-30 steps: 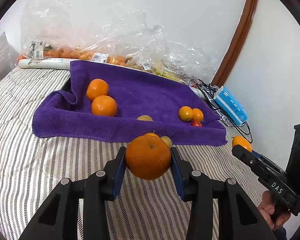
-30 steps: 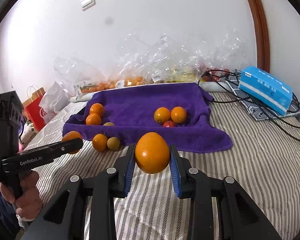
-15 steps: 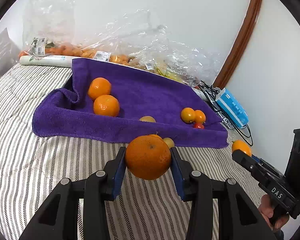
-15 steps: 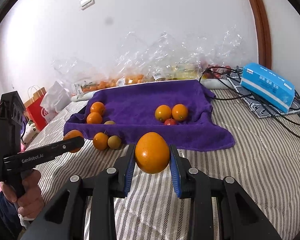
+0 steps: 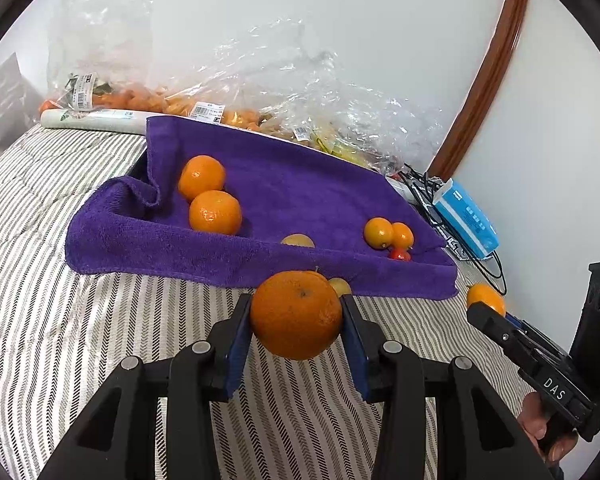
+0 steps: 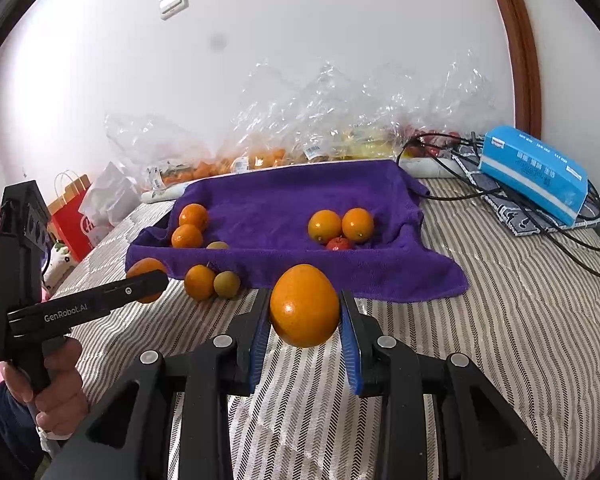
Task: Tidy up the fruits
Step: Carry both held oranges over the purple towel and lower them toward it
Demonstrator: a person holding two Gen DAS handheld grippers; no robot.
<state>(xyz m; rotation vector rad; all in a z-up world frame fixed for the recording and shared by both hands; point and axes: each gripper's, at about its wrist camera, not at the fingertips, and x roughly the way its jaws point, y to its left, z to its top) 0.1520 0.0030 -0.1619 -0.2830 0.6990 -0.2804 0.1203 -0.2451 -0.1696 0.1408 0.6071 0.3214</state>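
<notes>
With each round orange clamped only at its widest curve, the left gripper [image 5: 296, 316] and right gripper [image 6: 305, 312] could squirt their oranges [image 5: 296, 314] [image 6: 304, 310] onto the striped bedcover [image 5: 100, 340]; the folded purple towel [image 5: 300, 196] beyond seems a tray lining, likely letting released fruit roll.

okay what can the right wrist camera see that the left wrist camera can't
Only the right wrist view shows the wall switch, the red bag and the left hand. Only the left wrist view shows the white roll. Both show the purple towel with fruit on it, the blue box, and each gripper clamping an orange: left, right.
</notes>
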